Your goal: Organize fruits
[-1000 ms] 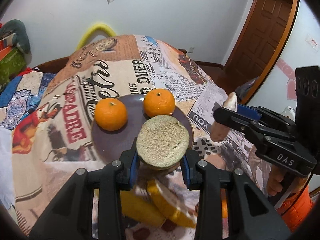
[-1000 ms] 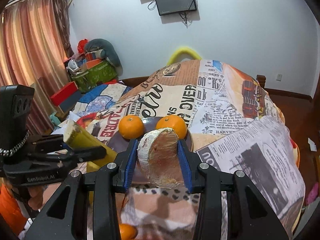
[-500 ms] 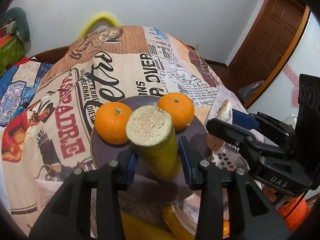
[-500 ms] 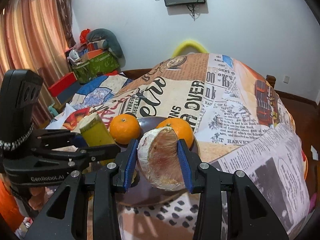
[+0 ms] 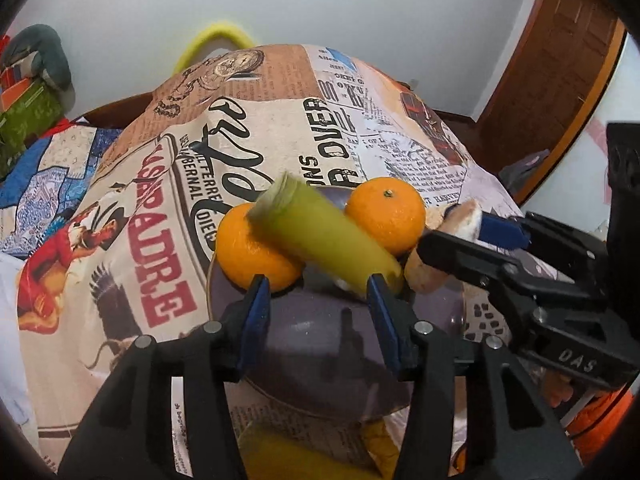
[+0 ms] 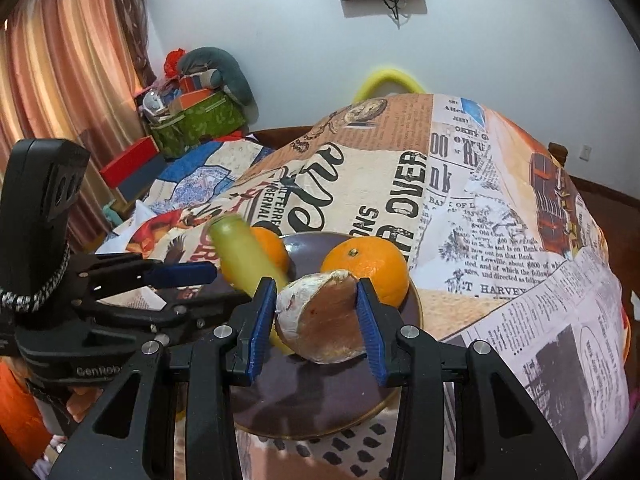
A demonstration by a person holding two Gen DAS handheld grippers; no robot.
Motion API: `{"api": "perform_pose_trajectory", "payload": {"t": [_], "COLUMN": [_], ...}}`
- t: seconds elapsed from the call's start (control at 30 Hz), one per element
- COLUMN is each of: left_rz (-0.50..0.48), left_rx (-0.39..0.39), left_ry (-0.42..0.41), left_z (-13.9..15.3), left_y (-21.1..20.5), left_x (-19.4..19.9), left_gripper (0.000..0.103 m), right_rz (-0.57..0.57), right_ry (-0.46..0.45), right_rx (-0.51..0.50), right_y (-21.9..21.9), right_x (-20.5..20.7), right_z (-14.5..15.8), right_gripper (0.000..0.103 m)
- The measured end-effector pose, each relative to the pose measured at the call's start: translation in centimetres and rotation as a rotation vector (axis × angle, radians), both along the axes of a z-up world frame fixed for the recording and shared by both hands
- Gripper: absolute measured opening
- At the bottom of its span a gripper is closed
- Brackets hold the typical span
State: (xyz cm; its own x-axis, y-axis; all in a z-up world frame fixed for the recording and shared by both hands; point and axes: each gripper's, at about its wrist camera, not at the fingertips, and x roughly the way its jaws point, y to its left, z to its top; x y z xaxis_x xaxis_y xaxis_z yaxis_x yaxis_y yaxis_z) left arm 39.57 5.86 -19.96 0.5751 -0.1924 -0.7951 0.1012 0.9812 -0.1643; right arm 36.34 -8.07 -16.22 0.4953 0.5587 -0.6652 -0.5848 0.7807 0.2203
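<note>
A dark purple plate on the newsprint tablecloth carries two oranges. A yellow-green fruit wedge, blurred, leans on the plate between the oranges, just ahead of my left gripper. That gripper's jaws are opening and its pads stand clear of the wedge. My right gripper is shut on a peeled pomelo wedge with white pith, held low over the plate's right side beside one orange.
Yellow fruit pieces lie on the cloth near the table's front edge, below the plate. A yellow chair back rises behind the table. A green box with clutter stands far left, and a wooden door is at the right.
The left gripper moved forward over the plate and its jaws widened. The green wedge tipped out of them and fell between the oranges. The right gripper sank toward the plate with its pomelo wedge.
</note>
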Motion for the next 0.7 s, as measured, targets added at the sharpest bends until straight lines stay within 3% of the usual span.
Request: {"api": "perform_pose_trajectory", "payload": {"t": [0.27, 0.4, 0.7], "left_rz": [0.017, 0.040, 0.063], "left_rx": [0.004, -0.007, 0.003], "left_ry": [-0.020, -0.029, -0.072], "left_z": [0.4, 0.8, 3.1], "left_y": [0.5, 1.2, 1.3], "left_x": [-0.7, -1.3, -4.3], "left_gripper": [0.049, 0.049, 0.049], "right_rz": [0.001, -0.008, -0.013], "right_ry": [0.017, 0.016, -0.028], "right_rx": [0.008, 0.005, -0.021], "right_y": [0.0, -0.2, -0.8], "right_x": [0.3, 0.2, -1.8], "right_z": [-0.2, 0.0, 1.6], "right_gripper": [0.040, 0.051, 0.051]}}
